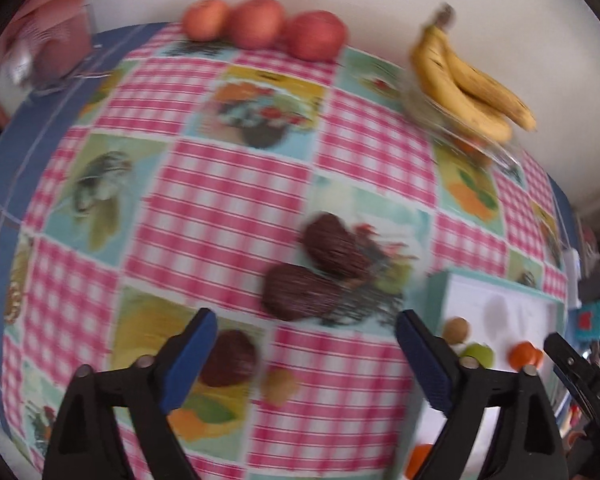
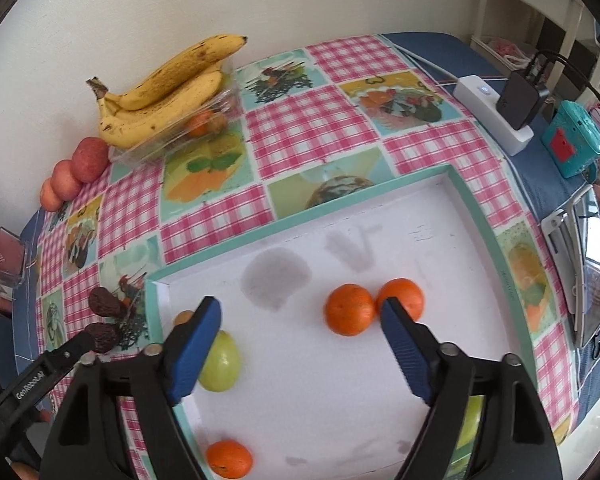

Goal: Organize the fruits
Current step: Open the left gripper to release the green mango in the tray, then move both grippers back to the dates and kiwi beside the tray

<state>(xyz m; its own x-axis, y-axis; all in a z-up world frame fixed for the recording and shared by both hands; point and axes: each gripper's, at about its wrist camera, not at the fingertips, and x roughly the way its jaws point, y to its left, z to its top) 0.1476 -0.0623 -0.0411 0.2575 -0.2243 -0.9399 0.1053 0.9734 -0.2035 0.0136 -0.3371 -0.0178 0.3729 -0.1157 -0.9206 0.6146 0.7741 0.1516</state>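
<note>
Hanging over the white tray (image 2: 380, 380), the right claw (image 2: 300, 320) is spread wide and holds nothing. A green fruit (image 2: 222, 364) lies just behind its left finger, and two oranges (image 2: 348, 309) sit side by side near its right finger, touching each other. One more orange (image 2: 229, 458) lies at the near edge of the tray.

The left claw (image 1: 306, 334) is also spread wide and empty, above the checked tablecloth (image 1: 228, 192). Just ahead of it lie two dark brown fruits (image 1: 300, 292), touching, outside the tray. This view is blurry.

Farther back, bananas (image 2: 168, 88) rest on top of a clear plastic box (image 2: 168, 136) with an orange inside. Three red apples (image 1: 260, 26) sit in a row by the wall (image 2: 100, 8). Over to the right, a white power strip (image 2: 492, 116) holds a black plug, with a small teal box (image 2: 576, 140) beside it.
</note>
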